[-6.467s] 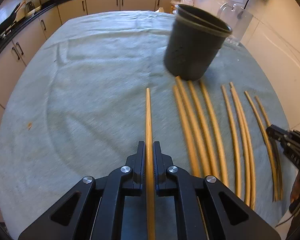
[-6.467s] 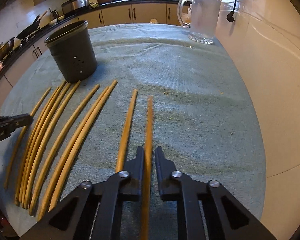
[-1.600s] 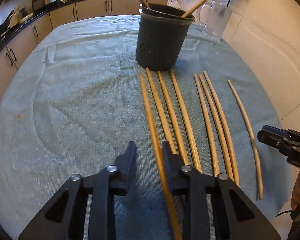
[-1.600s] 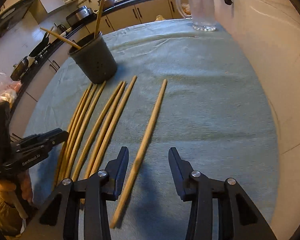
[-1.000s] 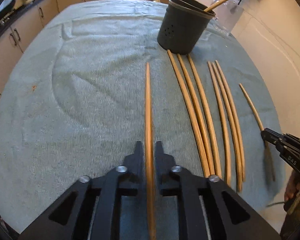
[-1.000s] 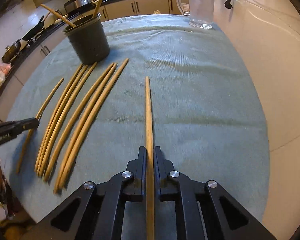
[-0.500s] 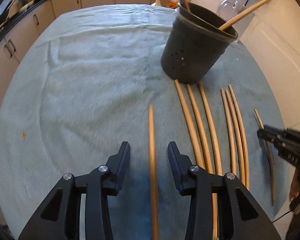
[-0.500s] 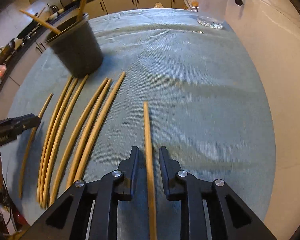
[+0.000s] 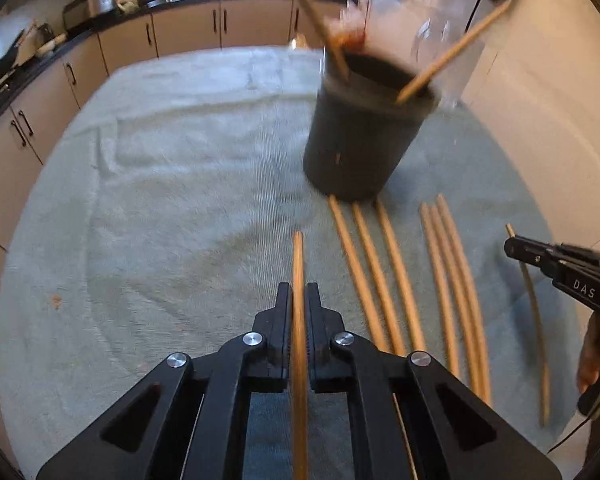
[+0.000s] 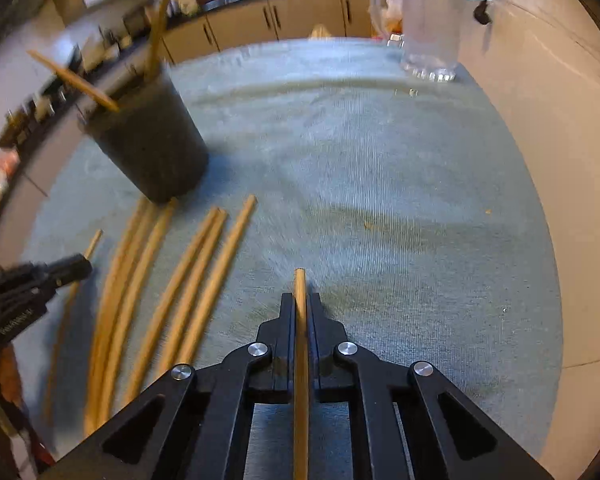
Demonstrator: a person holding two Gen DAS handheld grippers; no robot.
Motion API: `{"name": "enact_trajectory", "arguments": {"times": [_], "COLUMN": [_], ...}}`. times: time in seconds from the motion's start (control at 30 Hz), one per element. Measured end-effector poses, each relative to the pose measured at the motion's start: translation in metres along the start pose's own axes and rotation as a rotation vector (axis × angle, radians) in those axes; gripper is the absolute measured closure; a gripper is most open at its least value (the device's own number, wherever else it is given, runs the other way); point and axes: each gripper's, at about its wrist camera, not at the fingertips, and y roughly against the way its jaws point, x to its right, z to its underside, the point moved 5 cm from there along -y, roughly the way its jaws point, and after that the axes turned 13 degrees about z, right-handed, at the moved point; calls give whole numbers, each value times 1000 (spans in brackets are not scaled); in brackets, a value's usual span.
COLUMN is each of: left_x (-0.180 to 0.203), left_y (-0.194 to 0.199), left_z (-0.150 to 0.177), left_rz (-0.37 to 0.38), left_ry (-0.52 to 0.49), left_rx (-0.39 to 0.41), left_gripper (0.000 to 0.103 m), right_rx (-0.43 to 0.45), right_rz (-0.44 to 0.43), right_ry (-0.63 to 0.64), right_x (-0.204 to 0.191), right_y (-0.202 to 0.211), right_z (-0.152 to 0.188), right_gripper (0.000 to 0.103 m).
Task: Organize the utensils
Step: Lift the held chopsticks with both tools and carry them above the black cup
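Nearest me, my left gripper [image 9: 298, 312] has its jaws pinched tight on a wooden chopstick [image 9: 299, 280], the stick running straight out between them and poking forward over the cloth. Same story on the other side: my right gripper [image 10: 300, 312] has its jaws pressed together on a second chopstick [image 10: 300, 300], with only a short tip showing past the front of the jaws. Both sticks sit clear above the grey-green cloth [image 9: 160, 200] covering the tabletop.

Just beyond, between my two grippers, six loose chopsticks [image 9: 396, 272] lie on the cloth in two groups of three, roughly parallel, pointing toward the holder. From the left view my right gripper shows at the far right edge.

Further on stands the dark utensil holder [image 9: 360, 140], blurred in both views, its base just beside the tips of the nearest three sticks. Two chopsticks in the holder [image 9: 452, 56] lean out over its rim, splayed apart.

Farthest back, a clear glass pitcher [image 10: 428, 20] sits on the cloth near the wall, well apart from the holder, with kitchen cabinets [image 9: 188, 32] behind.
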Motion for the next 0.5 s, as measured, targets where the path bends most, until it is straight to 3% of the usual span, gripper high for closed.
{"name": "enact_trajectory", "arguments": {"times": [0.3,0.5], "left_x": [33,55], "left_y": [93,134], "left_z": [-3,11], "left_rz": [-5,-33], "left_ry": [-36,-77], "left_rx": [248,362], "left_gripper": [97,97], "right_rx": [301,423], "right_rz": [-78,-111], "right_ry": [-71,-87], "right_x": [-2,-11], "right_y": [101,152], "right_z": [-11,5], "right_gripper": [97,97]}}
